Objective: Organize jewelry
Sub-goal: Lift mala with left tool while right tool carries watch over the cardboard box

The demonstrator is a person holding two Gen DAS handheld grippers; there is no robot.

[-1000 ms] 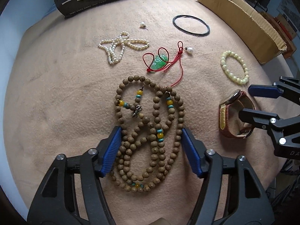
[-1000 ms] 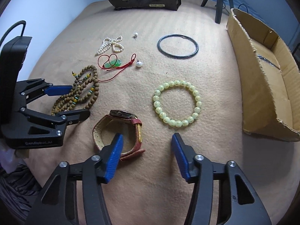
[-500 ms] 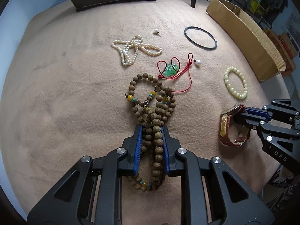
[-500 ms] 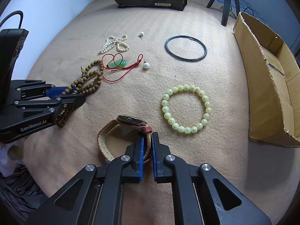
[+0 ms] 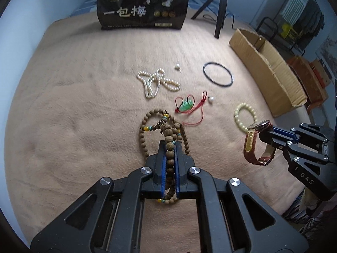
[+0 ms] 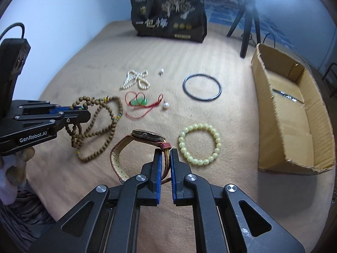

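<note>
The left gripper [image 5: 170, 147] has its blue pads pressed together on several strands of the wooden bead necklace [image 5: 166, 126], and the other loops hang down from the pads to the beige blanket [image 5: 73, 126]. On the side of this gripper, in the right wrist view, the words "GenRobot.AI" can be read. The right gripper [image 6: 165, 154] is pinching the red-brown strap of the watch [image 6: 147, 136], and the watch is lifted with its face up; in the left wrist view the letters "DAS" show on the body of this gripper. Just beside the watch, on the blanket, lies the pale green bead bracelet [image 6: 199, 144]. Further away are the green pendant on a red cord [image 6: 140, 102], a single pearl [image 6: 166, 105] next to it, the pearl necklace [image 6: 135, 80], a small pearl stud [image 6: 161, 71] and the thin black ring [image 6: 202, 87], all apart from each other. At the far edge of the blanket stands a black bag [image 6: 168, 16] with large Chinese characters "一包梅" and small gold marks that I cannot read. Along the right edge stands an open cardboard box [image 6: 294, 126], with a dark thin thing inside that I cannot make out. A black tripod [image 6: 246, 25] stands behind it. The left part and the near part of the blanket are bare.
</note>
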